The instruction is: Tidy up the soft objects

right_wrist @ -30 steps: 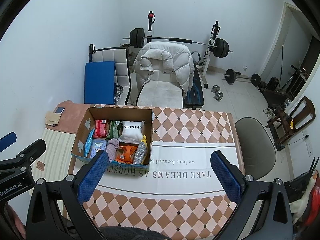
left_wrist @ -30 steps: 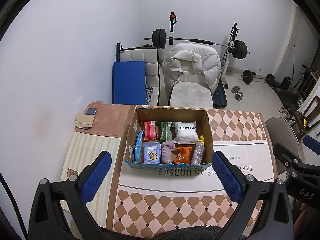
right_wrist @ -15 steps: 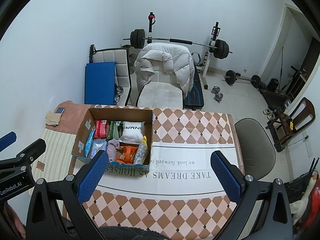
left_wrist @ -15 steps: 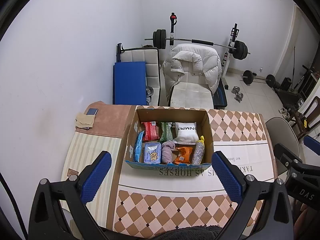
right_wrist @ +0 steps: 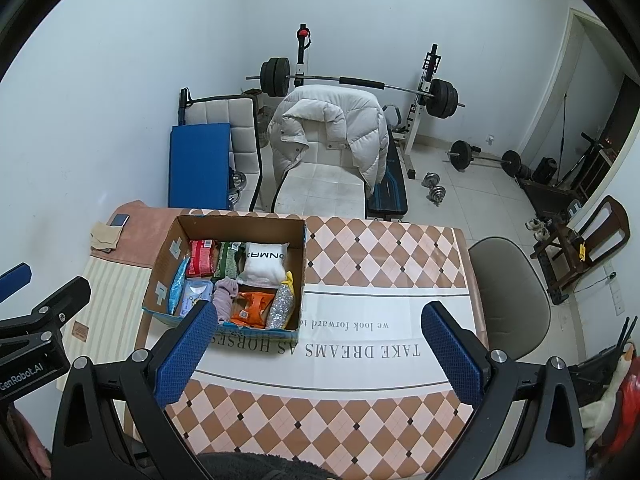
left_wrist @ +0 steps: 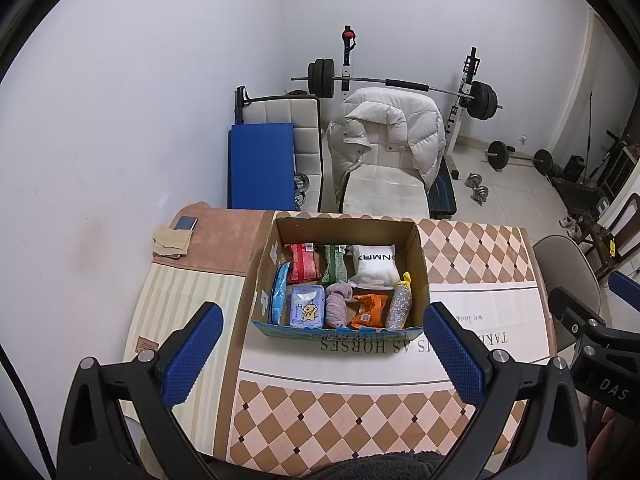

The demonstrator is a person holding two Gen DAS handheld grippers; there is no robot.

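An open cardboard box (left_wrist: 420,256) stands on the table and holds soft packs: a white pillow pack (left_wrist: 375,265), a red pack (left_wrist: 303,263), a green pack (left_wrist: 332,262), a blue tissue pack (left_wrist: 306,310), a mauve cloth roll (left_wrist: 338,307), an orange pack (left_wrist: 368,310) and a glittery pouch (left_wrist: 399,305). The box also shows in the right wrist view (right_wrist: 164,256). My left gripper (left_wrist: 320,354) is open and empty, held high above the table in front of the box. My right gripper (right_wrist: 318,350) is open and empty, to the right of the box.
The table has a checked cloth (right_wrist: 380,248) with printed words. A phone (left_wrist: 186,223) and a folded beige cloth (left_wrist: 170,238) lie at its far left corner. A grey chair (right_wrist: 508,292) stands on the right. A white chair with a jacket (left_wrist: 386,136) and a barbell rack stand behind.
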